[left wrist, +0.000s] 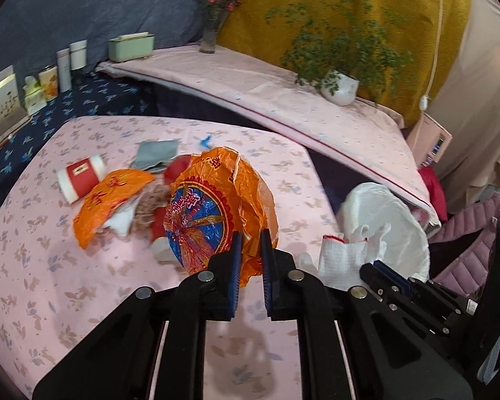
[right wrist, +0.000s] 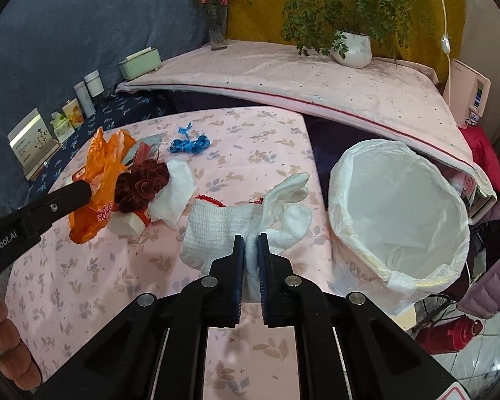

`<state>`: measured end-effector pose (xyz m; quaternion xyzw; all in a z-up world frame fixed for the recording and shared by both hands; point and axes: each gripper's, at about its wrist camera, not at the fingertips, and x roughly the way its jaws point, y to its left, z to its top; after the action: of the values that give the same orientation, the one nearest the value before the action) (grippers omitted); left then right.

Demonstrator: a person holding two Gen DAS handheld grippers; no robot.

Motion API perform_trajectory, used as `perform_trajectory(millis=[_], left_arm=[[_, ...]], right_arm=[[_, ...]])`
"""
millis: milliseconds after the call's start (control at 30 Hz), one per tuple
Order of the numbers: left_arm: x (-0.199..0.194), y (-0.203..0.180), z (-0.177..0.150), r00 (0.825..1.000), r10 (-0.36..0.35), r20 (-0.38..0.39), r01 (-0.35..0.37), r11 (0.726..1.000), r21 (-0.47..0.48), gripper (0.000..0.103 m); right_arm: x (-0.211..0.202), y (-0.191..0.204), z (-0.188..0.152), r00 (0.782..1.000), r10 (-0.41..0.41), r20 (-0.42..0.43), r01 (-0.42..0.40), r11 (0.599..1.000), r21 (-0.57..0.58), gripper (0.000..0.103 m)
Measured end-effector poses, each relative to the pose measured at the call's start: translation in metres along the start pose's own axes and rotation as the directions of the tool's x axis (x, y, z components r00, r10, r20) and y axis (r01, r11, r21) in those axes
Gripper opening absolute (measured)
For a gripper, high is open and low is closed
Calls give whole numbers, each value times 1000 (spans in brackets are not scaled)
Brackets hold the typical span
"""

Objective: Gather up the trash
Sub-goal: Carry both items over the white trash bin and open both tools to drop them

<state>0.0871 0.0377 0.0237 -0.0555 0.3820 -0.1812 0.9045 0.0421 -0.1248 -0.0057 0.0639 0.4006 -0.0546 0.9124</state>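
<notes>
My left gripper (left wrist: pixel 250 236) is shut on an orange plastic wrapper (left wrist: pixel 216 210) and holds it above the pink table (left wrist: pixel 66 283). It also shows in the right wrist view (right wrist: pixel 100 173), with the left gripper's arm (right wrist: pixel 50 206) beside it. My right gripper (right wrist: pixel 251 240) is shut on a white cotton glove (right wrist: pixel 236 220) with a red cuff, lifted a little off the table (right wrist: pixel 83 283). The glove also shows in the left wrist view (left wrist: pixel 343 256). A white-lined trash bin (right wrist: pixel 400 213) stands right of the table. A second orange wrapper (left wrist: pixel 110 203), a red paper cup (left wrist: pixel 80 176) and a dark red fabric flower (right wrist: pixel 143 183) lie in a pile.
White tissue (right wrist: pixel 175 190), a blue ribbon (right wrist: pixel 190 143) and a grey packet (left wrist: pixel 156 153) lie on the table. A raised pink shelf (right wrist: pixel 316 80) behind holds a potted plant (right wrist: pixel 350 46), a flower vase (right wrist: pixel 218 33) and a green box (right wrist: pixel 140 63). Jars (right wrist: pixel 90 90) stand at far left.
</notes>
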Motion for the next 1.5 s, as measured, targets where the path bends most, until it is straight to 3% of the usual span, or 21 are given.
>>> perform_trajectory(millis=[333,567,833,867,933,967,1100,1500], left_arm=[[16,-91,17,989,-146,-14,147,982,120,11],[41,-146,27,957,-283,-59,289,943,168,11],[74,-184,36,930,-353,-105,367,911,188,15],[77,-186,37,931,-351,-103,364,913,185,17],[82,-189,38,931,-349,-109,364,914,180,40],[83,-188,38,934,-341,-102,355,919,173,43],[81,-184,40,947,-311,-77,320,931,176,52],[69,-137,41,986,-166,-27,168,979,111,60]], right_arm=[[-28,-78,20,987,-132,89,122,987,108,8],[-25,-130,29,972,-211,100,193,967,168,8],[-9,-164,38,962,-257,88,234,949,212,12],[-8,-166,40,960,-263,90,239,947,217,14],[-8,-168,43,953,-286,95,260,939,223,15],[-8,-169,43,953,-289,95,262,938,228,16],[-11,-169,44,949,-300,102,271,935,230,23],[-22,-134,43,955,-269,125,246,954,174,42]])
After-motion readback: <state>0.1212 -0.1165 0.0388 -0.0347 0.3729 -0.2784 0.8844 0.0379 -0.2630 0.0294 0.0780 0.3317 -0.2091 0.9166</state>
